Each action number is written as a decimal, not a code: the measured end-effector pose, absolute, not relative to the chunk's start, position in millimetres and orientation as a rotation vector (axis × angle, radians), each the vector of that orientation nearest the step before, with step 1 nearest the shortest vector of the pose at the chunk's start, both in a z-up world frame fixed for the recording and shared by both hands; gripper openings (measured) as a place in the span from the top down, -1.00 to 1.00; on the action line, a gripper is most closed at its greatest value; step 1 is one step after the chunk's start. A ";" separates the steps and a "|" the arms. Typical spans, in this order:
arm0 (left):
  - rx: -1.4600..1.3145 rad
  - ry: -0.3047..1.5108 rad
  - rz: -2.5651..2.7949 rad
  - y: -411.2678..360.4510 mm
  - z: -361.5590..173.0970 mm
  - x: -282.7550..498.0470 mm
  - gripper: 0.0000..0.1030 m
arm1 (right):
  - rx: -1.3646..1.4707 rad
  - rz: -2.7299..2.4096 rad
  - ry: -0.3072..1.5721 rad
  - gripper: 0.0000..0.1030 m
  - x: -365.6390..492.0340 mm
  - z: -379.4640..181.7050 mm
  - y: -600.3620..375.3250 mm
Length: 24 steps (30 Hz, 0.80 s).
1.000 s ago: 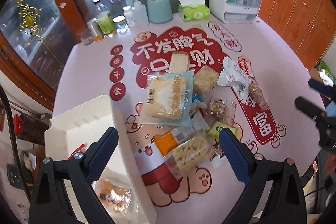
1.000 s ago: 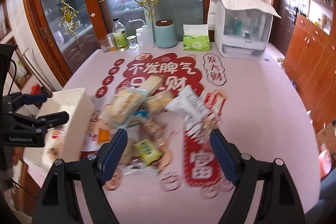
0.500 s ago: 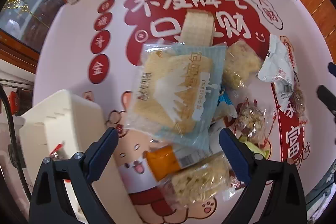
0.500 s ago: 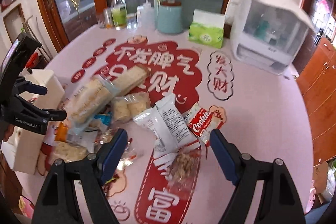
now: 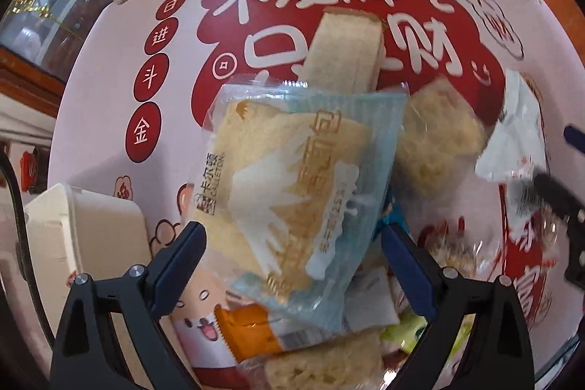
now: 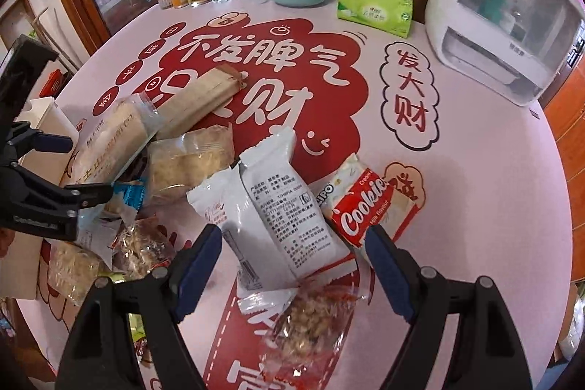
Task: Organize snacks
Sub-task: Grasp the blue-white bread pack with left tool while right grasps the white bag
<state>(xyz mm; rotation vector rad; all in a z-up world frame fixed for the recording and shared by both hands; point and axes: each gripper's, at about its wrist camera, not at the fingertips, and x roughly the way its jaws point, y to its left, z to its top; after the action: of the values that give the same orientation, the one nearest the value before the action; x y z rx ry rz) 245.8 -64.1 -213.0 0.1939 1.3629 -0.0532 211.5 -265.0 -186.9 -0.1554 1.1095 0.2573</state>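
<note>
Mat (image 6: 475,170) under my claws carries big white characters 不发脾气 on red cloud; 发大财 in outlined bubble at its right (image 6: 408,96); small red rounds 日, 进, 斗, 金 down left edge (image 5: 151,75); 富 partly seen near my right claw. Red-white pack (image 6: 369,207) reads "Cookies", "Milk flavour", "Cream". Bread pack (image 5: 292,192) bears 卡尔顿; its other print I cannot read. White pack's (image 6: 289,203) small print too fine to read.

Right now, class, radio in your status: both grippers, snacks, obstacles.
Left gripper open over blue bread packet. Right gripper open over white packet. Cookie pack alongside.
</note>
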 end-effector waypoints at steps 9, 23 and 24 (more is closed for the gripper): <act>0.113 1.278 0.072 -58.5 -218.1 258.6 -0.87 | -0.172 0.317 1.113 -0.58 218.2 -198.3 -256.0; 0.221 1.272 0.145 -59.5 -237.7 261.1 -0.36 | -0.197 0.331 1.146 -0.52 223.5 -222.1 -250.6; 0.243 1.251 0.149 -60.7 -234.7 259.9 -0.10 | -0.206 0.326 1.148 -0.23 223.3 -223.9 -249.9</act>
<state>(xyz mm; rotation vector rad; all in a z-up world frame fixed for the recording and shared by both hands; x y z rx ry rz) 259.9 -60.7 -234.7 0.2426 1.2512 0.1492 223.3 -249.9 -223.9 -0.2058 1.1476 0.3255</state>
